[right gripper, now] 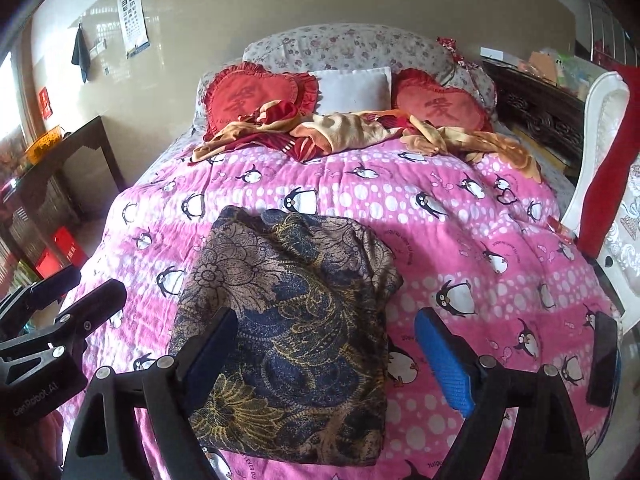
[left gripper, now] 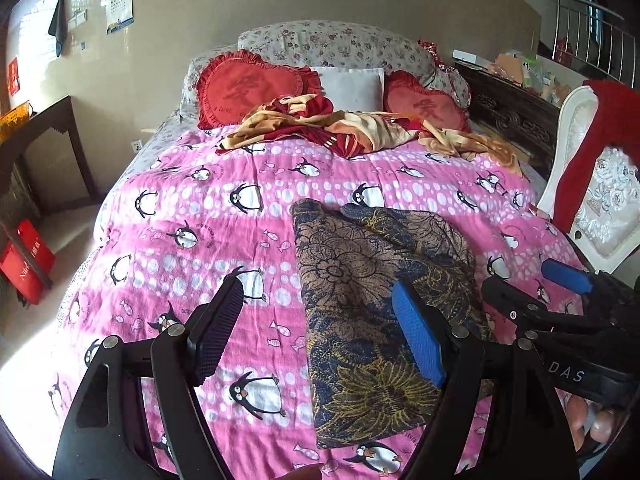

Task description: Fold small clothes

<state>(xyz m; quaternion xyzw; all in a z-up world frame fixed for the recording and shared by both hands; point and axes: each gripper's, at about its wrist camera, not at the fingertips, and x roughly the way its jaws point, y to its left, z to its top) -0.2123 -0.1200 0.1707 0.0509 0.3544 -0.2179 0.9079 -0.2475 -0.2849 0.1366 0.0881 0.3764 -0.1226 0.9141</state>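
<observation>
Left gripper is spread wide & holds nothing, its blue pad above the folded floral garment. Right gripper is also spread wide & empty, w/ the garment between its fingers in view. The garment lies flat in a rough rectangle on the pink penguin quilt, near the bed's front edge. Further back a crumpled red-yellow blanket, then two red heart cushions & a white pillow at the floral headboard

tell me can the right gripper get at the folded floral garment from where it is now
Probably yes: the right gripper hangs open just above the folded floral garment, with nothing lying between them.
</observation>
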